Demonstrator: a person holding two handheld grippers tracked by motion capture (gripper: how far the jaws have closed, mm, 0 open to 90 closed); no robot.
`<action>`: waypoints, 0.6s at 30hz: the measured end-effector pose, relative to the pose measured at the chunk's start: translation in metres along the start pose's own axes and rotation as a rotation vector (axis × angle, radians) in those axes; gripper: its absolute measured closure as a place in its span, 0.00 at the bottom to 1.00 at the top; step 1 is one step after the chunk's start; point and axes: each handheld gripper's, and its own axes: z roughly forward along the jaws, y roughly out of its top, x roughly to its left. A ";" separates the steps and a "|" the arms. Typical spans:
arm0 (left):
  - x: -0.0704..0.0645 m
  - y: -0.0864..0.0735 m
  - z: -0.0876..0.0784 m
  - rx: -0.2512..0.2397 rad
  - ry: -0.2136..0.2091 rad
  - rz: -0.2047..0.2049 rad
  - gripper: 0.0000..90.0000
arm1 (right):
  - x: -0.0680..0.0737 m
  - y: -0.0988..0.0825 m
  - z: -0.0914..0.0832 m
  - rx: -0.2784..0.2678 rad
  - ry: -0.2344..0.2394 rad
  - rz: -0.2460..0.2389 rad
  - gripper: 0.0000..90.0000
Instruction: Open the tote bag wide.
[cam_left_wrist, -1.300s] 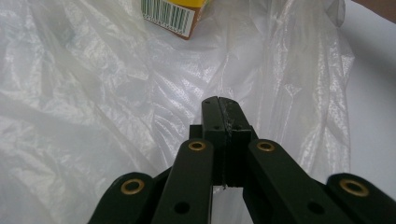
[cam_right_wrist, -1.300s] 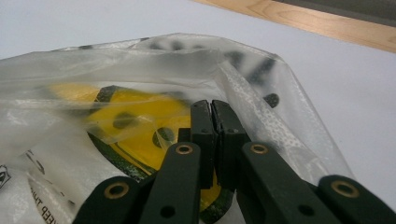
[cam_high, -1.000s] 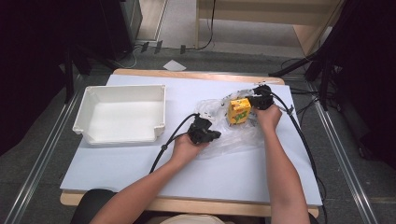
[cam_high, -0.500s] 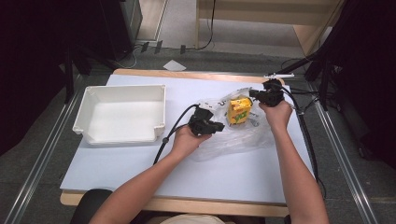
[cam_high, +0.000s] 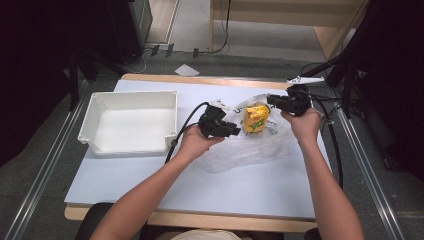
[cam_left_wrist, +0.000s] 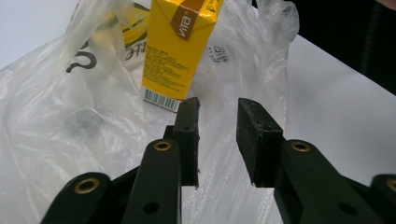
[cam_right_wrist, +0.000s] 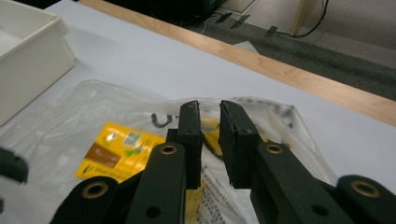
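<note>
So both grippers have just been opening and neither has hold of anything. The left gripper (cam_left_wrist: 216, 109) stands partly open, with the yellow juice carton (cam_left_wrist: 180, 46) just ahead of it inside the clear plastic bag (cam_left_wrist: 60, 116). The right gripper (cam_right_wrist: 208, 114) is barely parted, hanging above the bag. Risk as I see it: the slack film could snag on a jaw, dragging or tipping the carton across the surface (cam_high: 150, 175).
</note>
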 end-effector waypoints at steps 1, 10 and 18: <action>0.001 0.000 -0.001 0.000 0.005 0.006 0.77 | 0.002 -0.001 -0.003 0.002 0.006 -0.005 0.87; 0.006 0.008 -0.007 0.040 0.016 0.040 0.66 | 0.021 -0.016 -0.023 0.005 0.055 -0.022 0.79; 0.014 0.014 -0.011 0.045 0.005 0.041 0.55 | 0.035 -0.034 -0.033 0.035 0.073 -0.057 0.72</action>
